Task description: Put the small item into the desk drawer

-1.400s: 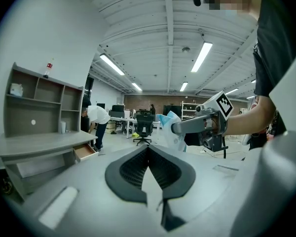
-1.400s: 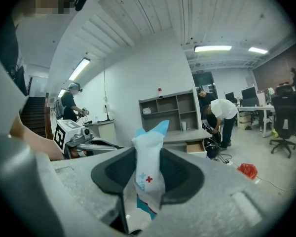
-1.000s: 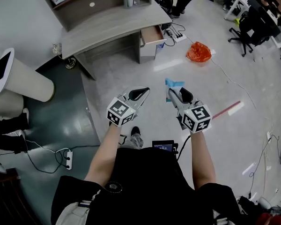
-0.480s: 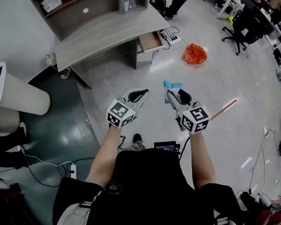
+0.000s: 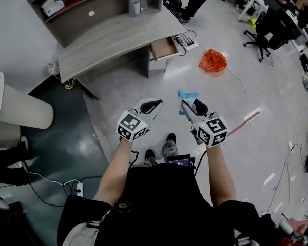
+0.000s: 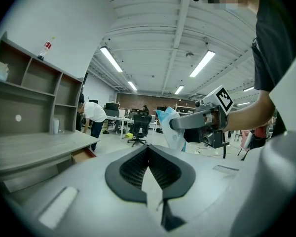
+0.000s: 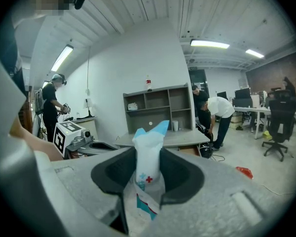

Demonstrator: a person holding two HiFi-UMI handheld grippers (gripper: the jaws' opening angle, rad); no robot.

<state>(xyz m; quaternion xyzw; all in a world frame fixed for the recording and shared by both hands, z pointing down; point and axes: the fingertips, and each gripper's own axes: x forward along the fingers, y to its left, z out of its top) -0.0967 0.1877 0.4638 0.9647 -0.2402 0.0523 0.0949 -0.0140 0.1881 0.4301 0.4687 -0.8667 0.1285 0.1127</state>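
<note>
The pale floor [image 5: 143, 81] fills most of the head view, with a dark green patch at the left. A long grey desk [image 5: 113, 37] stands at the top, well apart from the person, and carries a shelf unit [image 5: 92, 9] along its back edge. A white rounded stand [image 5: 20, 106] sits on the green patch at the left, and a black office chair [image 5: 277, 32] stands far off at the upper right. At the desk's right end the drawer [image 5: 164, 47] is pulled out and its wooden inside shows. An orange bag [image 5: 213, 61] lies on the floor to the right of the drawer. The person holds both grippers out in front, side by side over bare floor. The left gripper [image 5: 155, 103] has its jaws pressed together with nothing between them. The right gripper [image 5: 187, 105] is clamped on the packet [image 5: 187, 95], a small white and blue pouch with a red cross printed on it. The pouch's top sticks up past the jaw tips and its lower end hangs down between them. The packet is in the air, well short of the drawer. A pale cup [image 5: 136, 6] stands in one shelf bay, and a white box [image 5: 52, 5] in another.
</note>
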